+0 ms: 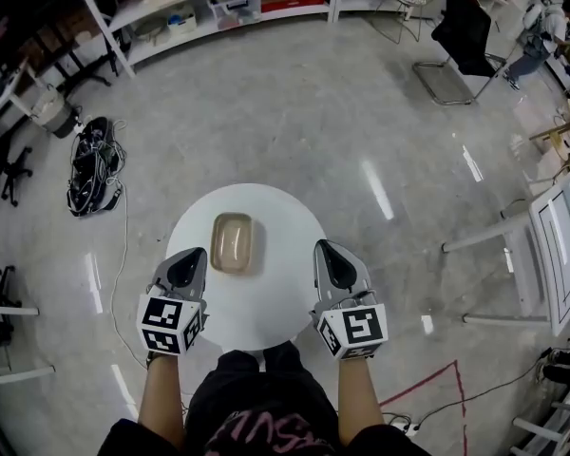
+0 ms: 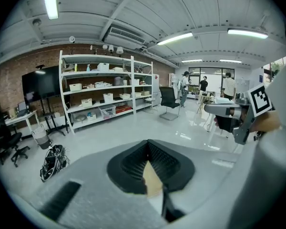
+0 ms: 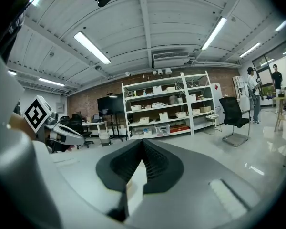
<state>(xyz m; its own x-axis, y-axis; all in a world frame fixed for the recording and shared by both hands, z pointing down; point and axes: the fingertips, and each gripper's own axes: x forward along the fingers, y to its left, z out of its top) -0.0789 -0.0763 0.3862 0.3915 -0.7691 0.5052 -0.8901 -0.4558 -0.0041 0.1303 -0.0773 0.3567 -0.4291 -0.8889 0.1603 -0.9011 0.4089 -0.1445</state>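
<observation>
A round white table [image 1: 290,218] stands just in front of me. A shallow beige dish [image 1: 233,242] lies near its middle and looks empty. My left gripper [image 1: 192,256] hovers over the table's left edge, a little left of the dish. Its jaws meet at the tip with nothing between them [image 2: 148,149]. My right gripper [image 1: 325,248] hangs over the right edge, farther from the dish. It is shut too and holds nothing [image 3: 142,144]. Each gripper view shows the other gripper off to the side, level with it.
White shelving [image 1: 218,8] with boxes lines the far wall. A black bag with cables [image 1: 93,167] lies on the floor at the left. A black chair [image 1: 465,31] and a person [image 1: 541,36] are at the far right. A white stand [image 1: 560,245] is at the right, with red floor tape [image 1: 437,383] nearer me.
</observation>
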